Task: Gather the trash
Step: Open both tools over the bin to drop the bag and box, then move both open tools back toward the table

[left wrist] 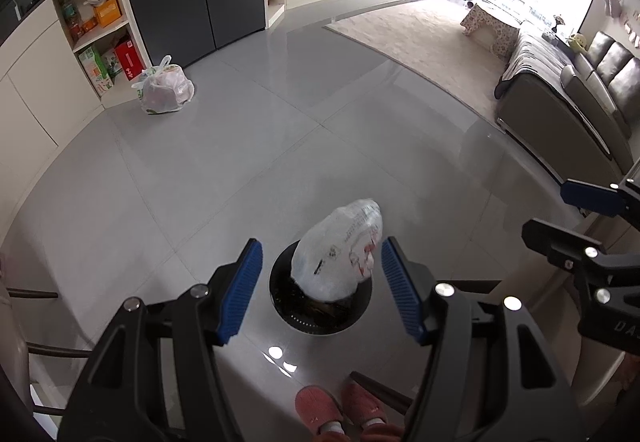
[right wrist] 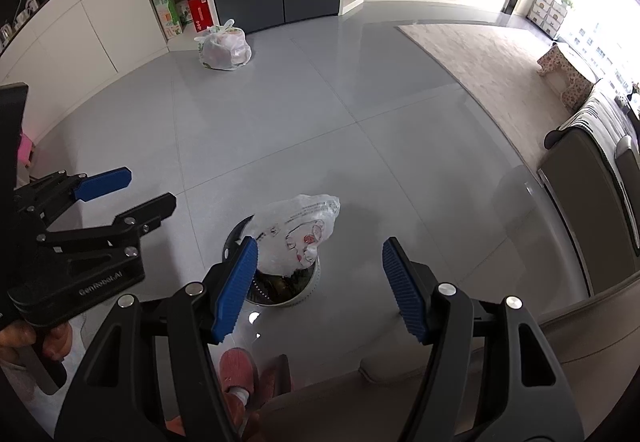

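The left gripper (left wrist: 322,288) hangs with its 2 blue pads spread wide and nothing between them, and in its own view the crumpled plastic bag (left wrist: 340,248) sits dead ahead at 12 o'clock, framed almost evenly by the pads but lower down and not touched by either. The right gripper (right wrist: 320,288) is likewise spread and empty; from its camera the same bag (right wrist: 298,234) lies off toward 11 o'clock, partly behind its left pad, so by my reading the left gripper is the better lined up and the nearer of the 2. The bag stands up out of a small round bin (left wrist: 320,304) on the grey tiled floor (left wrist: 224,146), its long axis tilted from 7 o'clock at the bin mouth to 1 o'clock at its free tip in the left view. It looks thin, translucent white, wrinkled, with red and black print, and probably light and easily crushed, so a grip low on the bunched neck seems safer than 1 on the puffed top. Farther out, at 10 o'clock in the left view, a tied white sack (left wrist: 164,90) rests on the floor beside the shelving (left wrist: 100,42), well apart from both grippers. Pink slippers (left wrist: 340,414) show at 6 o'clock.
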### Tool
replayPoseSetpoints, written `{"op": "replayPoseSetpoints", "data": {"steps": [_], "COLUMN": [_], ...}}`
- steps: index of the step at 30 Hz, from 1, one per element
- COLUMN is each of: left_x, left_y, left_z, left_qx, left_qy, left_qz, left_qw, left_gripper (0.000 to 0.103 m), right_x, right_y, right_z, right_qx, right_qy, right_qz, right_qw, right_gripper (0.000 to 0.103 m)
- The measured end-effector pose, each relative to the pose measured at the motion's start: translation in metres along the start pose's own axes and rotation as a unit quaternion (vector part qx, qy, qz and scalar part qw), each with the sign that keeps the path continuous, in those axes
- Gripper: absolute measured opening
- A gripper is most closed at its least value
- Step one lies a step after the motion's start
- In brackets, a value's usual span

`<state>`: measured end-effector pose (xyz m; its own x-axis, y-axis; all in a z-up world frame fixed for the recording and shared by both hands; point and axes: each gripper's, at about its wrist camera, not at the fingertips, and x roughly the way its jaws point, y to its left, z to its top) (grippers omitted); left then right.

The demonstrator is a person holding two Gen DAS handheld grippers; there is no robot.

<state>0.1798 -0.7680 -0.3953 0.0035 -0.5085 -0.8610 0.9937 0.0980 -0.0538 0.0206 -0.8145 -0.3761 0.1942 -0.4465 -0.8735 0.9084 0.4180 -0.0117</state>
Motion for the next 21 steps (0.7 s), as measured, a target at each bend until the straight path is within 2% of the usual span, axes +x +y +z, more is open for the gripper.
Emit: {"op": "replayPoseSetpoints", "data": {"steps": [14,21], "left_x": [-0.03,-0.067], "left_y": [0.004,0.008], "left_z": [-0.003,-0.008], "left_qx": [-0.018,-0.031], "left_qy": [-0.013,-0.022], "left_qz": [0.013,0.024], "left_qw": [0.9997,0.999], "left_gripper": [0.062,0.063], "right_x": [-0.019,-0.046], "right_y": [0.011,0.023], "right_z": [0.008,0.015], "right_qx": [-0.024,-0.047], "right_qy": [-0.017,-0.029], "right_qz": [0.013,0.027], "right_qw": [0.999,0.998], "right_gripper": [0.063,0.063]}}
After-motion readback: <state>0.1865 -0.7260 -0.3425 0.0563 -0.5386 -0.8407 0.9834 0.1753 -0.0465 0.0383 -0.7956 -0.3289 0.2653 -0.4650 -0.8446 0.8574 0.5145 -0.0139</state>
